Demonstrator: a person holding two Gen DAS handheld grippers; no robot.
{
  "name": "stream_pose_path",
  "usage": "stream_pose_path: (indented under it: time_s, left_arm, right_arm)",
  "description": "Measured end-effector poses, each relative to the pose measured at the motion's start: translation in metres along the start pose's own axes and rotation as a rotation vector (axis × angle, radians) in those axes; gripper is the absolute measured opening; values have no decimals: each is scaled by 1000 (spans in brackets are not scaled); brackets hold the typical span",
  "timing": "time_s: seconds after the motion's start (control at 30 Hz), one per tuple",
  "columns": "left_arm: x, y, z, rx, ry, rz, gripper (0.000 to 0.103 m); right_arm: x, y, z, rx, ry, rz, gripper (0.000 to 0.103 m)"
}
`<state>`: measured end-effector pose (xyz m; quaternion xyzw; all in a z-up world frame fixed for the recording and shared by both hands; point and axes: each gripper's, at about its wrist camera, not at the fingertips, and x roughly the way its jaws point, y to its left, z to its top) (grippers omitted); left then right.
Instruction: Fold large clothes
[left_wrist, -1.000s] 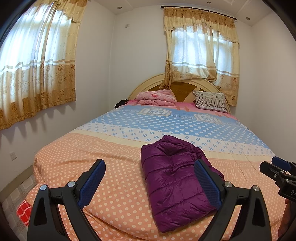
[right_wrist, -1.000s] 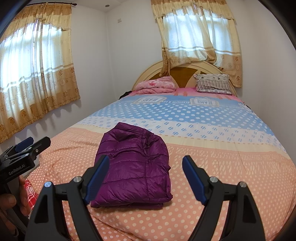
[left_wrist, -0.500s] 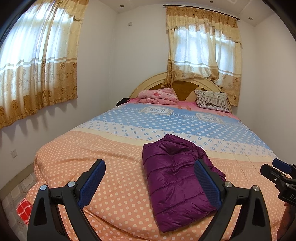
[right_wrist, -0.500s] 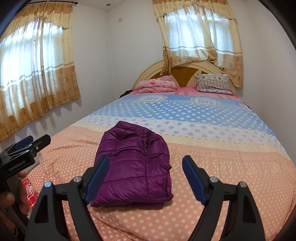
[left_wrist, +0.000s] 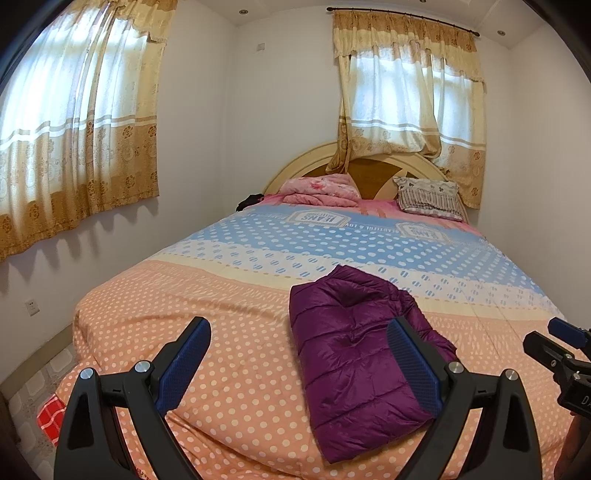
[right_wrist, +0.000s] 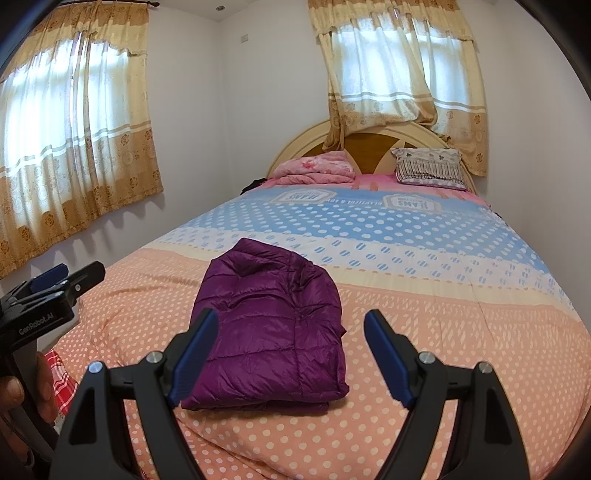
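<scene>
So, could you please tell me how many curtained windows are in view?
2: one curtained window on the left wall, one curtained window on the far wall above the headboard. Others may lie outside the frame.

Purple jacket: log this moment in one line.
purple jacket: folded, on bed | left tool: open, empty | right tool: open, empty

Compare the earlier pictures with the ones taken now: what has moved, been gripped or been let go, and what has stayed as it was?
Nothing visibly changed. The folded purple jacket lies in the same spot on the bed, and the left hand-held gripper and right hand-held gripper both stay open and empty, short of the jacket.
</scene>
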<state>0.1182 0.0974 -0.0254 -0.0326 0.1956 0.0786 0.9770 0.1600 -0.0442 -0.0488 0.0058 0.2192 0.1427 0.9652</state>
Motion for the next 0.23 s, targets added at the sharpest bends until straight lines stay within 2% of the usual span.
stream_pose_path:
  time_s: [0.23]
  left_arm:
    - [3,-1,-4,18,6,4,97]
  right_arm:
    - [2,-1,-4,-4,10,8,84]
